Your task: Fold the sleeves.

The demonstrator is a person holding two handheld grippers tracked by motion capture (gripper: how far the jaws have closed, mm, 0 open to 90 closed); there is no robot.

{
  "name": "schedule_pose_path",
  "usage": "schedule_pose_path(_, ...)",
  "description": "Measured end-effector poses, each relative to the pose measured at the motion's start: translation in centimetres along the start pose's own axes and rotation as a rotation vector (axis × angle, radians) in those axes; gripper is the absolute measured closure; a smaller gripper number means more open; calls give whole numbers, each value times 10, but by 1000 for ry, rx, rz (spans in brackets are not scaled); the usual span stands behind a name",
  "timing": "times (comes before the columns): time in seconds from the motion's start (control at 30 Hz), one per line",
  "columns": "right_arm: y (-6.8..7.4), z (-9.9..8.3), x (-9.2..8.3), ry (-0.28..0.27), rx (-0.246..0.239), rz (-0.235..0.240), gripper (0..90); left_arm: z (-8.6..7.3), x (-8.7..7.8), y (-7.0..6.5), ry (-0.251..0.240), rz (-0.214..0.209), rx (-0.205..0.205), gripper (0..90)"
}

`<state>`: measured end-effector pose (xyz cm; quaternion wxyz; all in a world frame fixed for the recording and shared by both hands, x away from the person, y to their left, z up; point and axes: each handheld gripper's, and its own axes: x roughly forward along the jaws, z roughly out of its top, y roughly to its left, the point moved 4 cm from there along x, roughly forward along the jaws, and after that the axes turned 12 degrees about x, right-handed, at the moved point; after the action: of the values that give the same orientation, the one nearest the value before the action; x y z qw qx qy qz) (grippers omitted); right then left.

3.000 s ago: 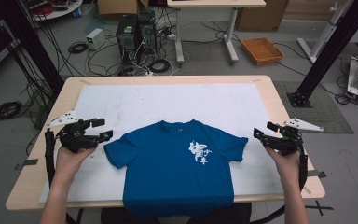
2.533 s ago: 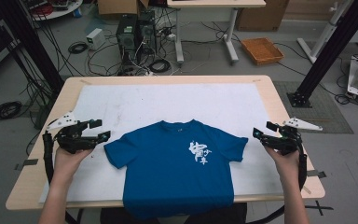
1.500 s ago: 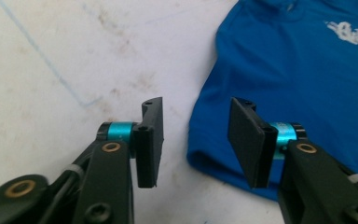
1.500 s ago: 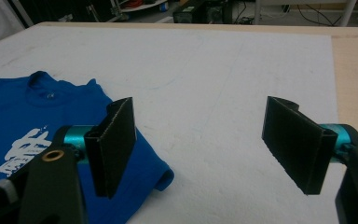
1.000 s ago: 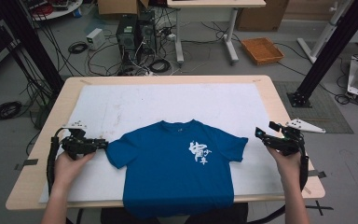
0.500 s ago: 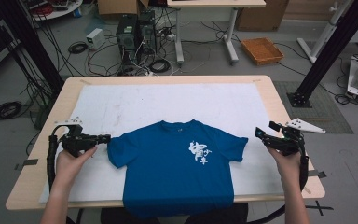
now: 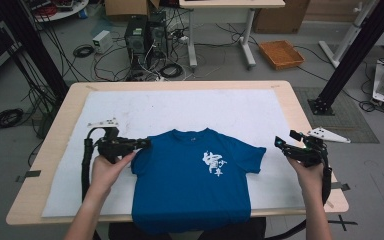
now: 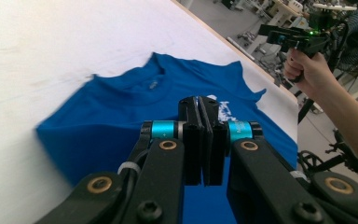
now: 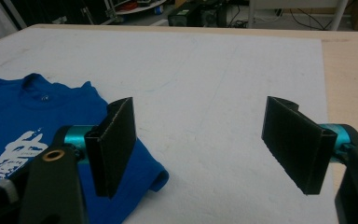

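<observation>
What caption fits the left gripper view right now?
Left claw shut above the blue T-shirt on the white mat, sleeve folded inward.

The left gripper (image 7: 142,143) has closed on the T-shirt's (image 7: 192,180) left sleeve and folded it inward, away from the table's left edge

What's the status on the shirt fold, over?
Left gripper shut, pinching T-shirt's sleeve and lifting it inward. Right gripper open, beside the other sleeve. White mat ahead, nothing obstructing.
</observation>
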<state>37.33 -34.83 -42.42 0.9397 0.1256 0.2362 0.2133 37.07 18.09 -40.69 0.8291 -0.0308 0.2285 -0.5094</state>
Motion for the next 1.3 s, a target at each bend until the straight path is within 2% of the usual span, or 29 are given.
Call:
schedule_pose_path(0.07, 0, 0, 0, -1, -2, -1, 258, 2, 14, -7, 8, -5, -7, 882)
schedule_pose_path(0.1, 0, 0, 0, -1, -1, -1, 259, 1, 28, -11, 27, -5, -7, 882)
schedule_pose_path(0.13, 0, 0, 0, -1, -1, -1, 259, 1, 28, -11, 27, -5, -7, 882)
schedule_pose_path(0.17, 0, 0, 0, 0, 0, -4, 259, 0, 35, -13, 36, -3, -9, 882)
schedule_pose_path(0.2, -1, 0, 0, 0, 0, -4, 259, -2, 48, -15, 59, 8, -8, 882)
schedule_pose_path(0.23, -1, 0, 0, 0, 0, -4, 259, -2, 48, -15, 59, 8, -8, 882)
schedule_pose_path(0.37, -1, -1, 0, 4, 1, -6, 261, -5, 65, -16, 88, 12, -3, 882)
schedule_pose_path(0.4, -2, -1, 0, 7, 1, -9, 264, -8, 79, -17, 110, 9, 6, 881)
schedule_pose_path(0.47, -2, -1, 0, 7, 0, -10, 264, -9, 82, -18, 111, 9, 10, 881)
schedule_pose_path(0.5, -2, -2, 0, 8, -2, -11, 264, -10, 85, -18, 115, 3, 31, 877)
schedule_pose_path(0.53, -3, -2, 1, 7, -2, -10, 264, -10, 87, -19, 111, 1, 36, 845)
schedule_pose_path(0.6, -3, -2, 1, 7, 0, -12, 264, -8, 88, -21, 91, 12, 78, 780)
schedule_pose_path(0.67, -3, -2, 1, 8, -1, -13, 265, -6, 87, -22, 76, 22, 88, 694)
schedule_pose_path(0.7, -3, -2, 1, 8, -1, -13, 265, -4, 84, -22, 62, 36, 100, 694)
schedule_pose_path(0.73, -3, -2, 1, 11, 2, -11, 267, -1, 76, -21, 33, 65, 134, 630)
schedule_pose_path(0.77, -3, -2, 1, 12, 5, -8, 271, 1, 71, -19, 13, 87, 149, 610)
schedule_pose_path(0.83, -3, -3, 1, 18, 18, 1, 292, 4, 59, -16, -4, 130, 174, 529)
schedule_pose_path(0.87, -4, -3, 0, 21, 23, 3, 293, 4, 59, -16, -4, 130, 174, 501)
schedule_pose_path(0.9, -4, -3, 0, 21, 28, 8, 308, 5, 44, -11, -19, 175, 201, 484)
schedule_pose_path(0.93, -4, -3, 0, 27, 34, 16, 350, 5, 44, -11, -19, 175, 201, 480)
schedule_pose_path(0.97, -5, -4, 0, 36, 31, 24, 401, 5, 36, -9, -22, 197, 218, 477)
schedule_pose_path(1.0, -4, -5, 0, 45, 31, 27, 437, 3, 17, -2, -33, 250, 242, 465)
schedule_pose_path(1.03, -5, -6, 1, 54, 29, 30, 460, 3, 17, -2, -33, 250, 242, 460)
schedule_pose_path(1.07, -5, -7, 2, 62, 30, 35, 481, 2, 7, 1, -39, 275, 250, 460)
schedule_pose_path(1.1, -5, -9, 3, 71, 39, 42, 508, -3, -13, 10, -59, 319, 251, 460)
schedule_pose_path(1.13, -5, -9, 3, 71, 39, 42, 508, -3, -13, 10, -59, 319, 251, 460)
schedule_pose_path(1.2, -5, -12, 6, 89, 60, 54, 536, -8, -30, 20, -87, 342, 217, 460)
schedule_pose_path(1.23, -4, -15, 10, 115, 76, 61, 563, -13, -43, 29, -112, 354, 181, 460)
schedule_pose_path(1.3, -3, -16, 11, 127, 87, 64, 573, -15, -48, 33, -121, 365, 172, 460)
